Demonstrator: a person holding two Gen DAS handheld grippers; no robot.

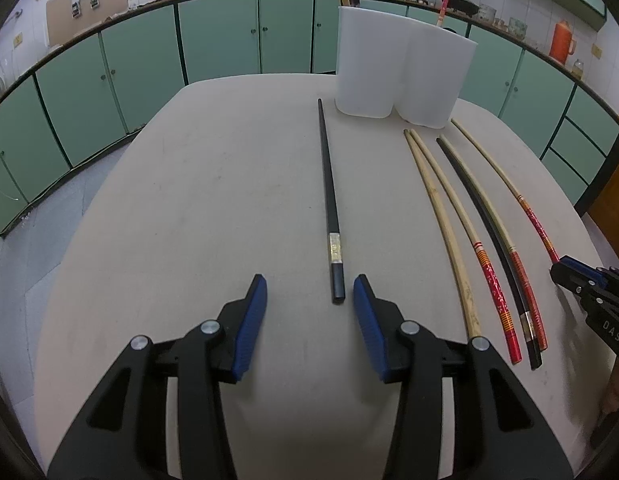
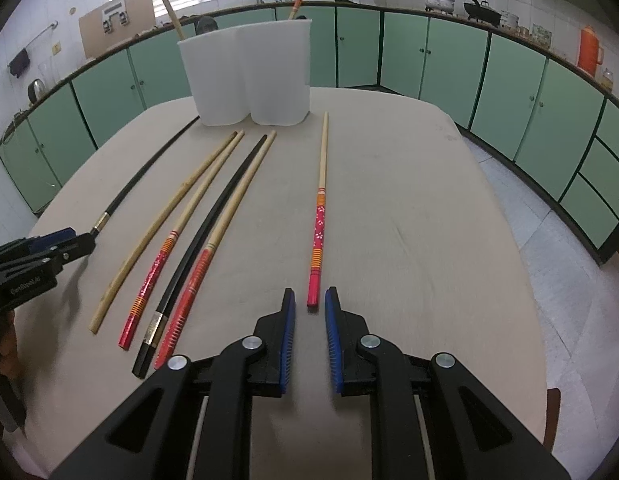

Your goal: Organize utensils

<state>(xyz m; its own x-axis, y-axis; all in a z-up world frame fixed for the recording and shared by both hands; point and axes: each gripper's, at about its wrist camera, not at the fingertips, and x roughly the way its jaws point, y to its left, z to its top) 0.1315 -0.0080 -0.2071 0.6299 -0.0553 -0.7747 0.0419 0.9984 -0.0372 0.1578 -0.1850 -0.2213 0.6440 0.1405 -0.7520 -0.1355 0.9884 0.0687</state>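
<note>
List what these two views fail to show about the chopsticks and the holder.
- White holder: its inside is hidden by its own walls in both views, so the lower ends of the two standing chopsticks are unseen.
- Left wrist view: the right tool covers the red chopstick's near end.

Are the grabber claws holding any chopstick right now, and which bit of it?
No, nothing is held. The left gripper is open just short of the black chopstick, and the right gripper is open around the handle end of the red-handled chopstick, not squeezing.
</note>
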